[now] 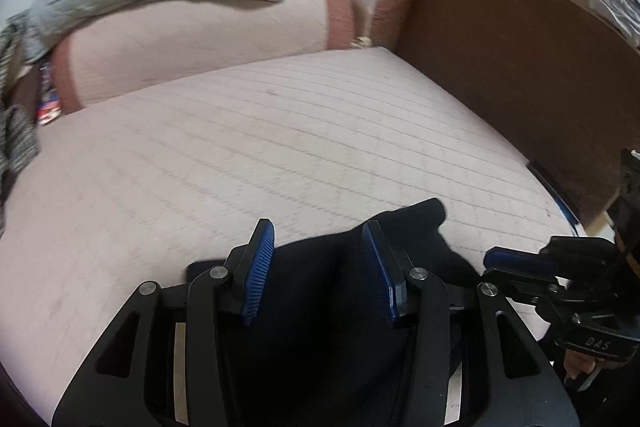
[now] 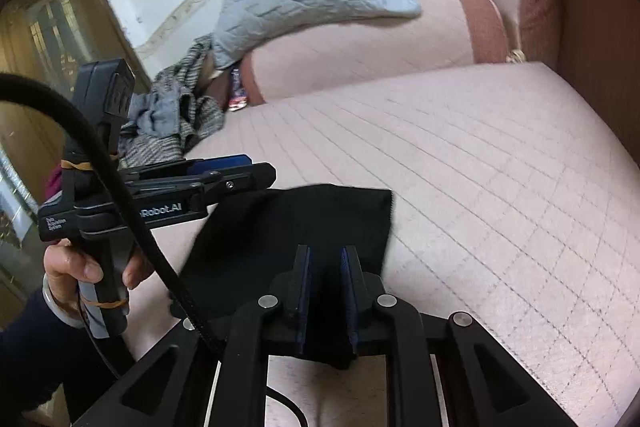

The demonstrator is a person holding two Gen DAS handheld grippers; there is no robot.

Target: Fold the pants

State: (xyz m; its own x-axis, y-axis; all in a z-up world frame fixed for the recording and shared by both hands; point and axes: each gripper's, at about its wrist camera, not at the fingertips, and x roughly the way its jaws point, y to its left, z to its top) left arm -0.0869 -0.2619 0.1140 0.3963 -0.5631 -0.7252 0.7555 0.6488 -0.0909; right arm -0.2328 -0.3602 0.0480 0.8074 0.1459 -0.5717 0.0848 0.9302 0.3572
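If the left gripper grasps only loosely, the pants may slip out and the fold will go crooked. Its 2 blue pads stand half apart with black cloth bunched between them; whether they really press it I cannot tell, as the view is blurred. The right gripper is nearly closed and clenches the cloth. The pants lie on the pink quilted sofa, reaching from both grippers toward 12 o'clock, with 1 corner free at 1 o'clock.
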